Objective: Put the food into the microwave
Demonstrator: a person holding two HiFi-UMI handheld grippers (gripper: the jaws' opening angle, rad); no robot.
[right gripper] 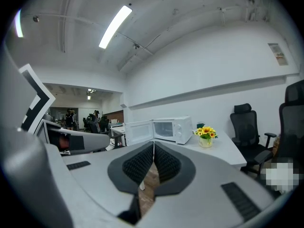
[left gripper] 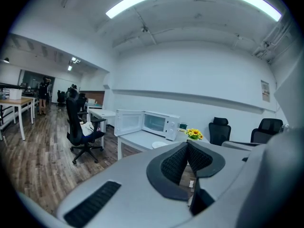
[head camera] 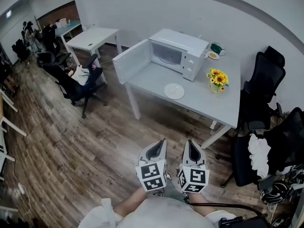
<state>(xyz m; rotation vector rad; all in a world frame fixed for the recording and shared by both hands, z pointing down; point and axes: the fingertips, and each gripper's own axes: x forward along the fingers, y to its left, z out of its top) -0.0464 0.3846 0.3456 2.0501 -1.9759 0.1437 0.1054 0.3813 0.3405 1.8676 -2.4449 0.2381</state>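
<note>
A white microwave stands on the grey table with its door swung wide open to the left. In front of it lies a white plate; I cannot tell what is on it. A small dish with something pale sits behind the microwave's right side. Both grippers hang over the floor, well short of the table. My left gripper is shut and empty, as is my right gripper. The left gripper view shows the microwave beyond the shut left gripper. The right gripper view shows the microwave past the shut right gripper.
A vase of sunflowers stands on the table right of the microwave. Black office chairs crowd the table's right end, one draped with white cloth. Another chair and a white desk stand to the left on the wooden floor.
</note>
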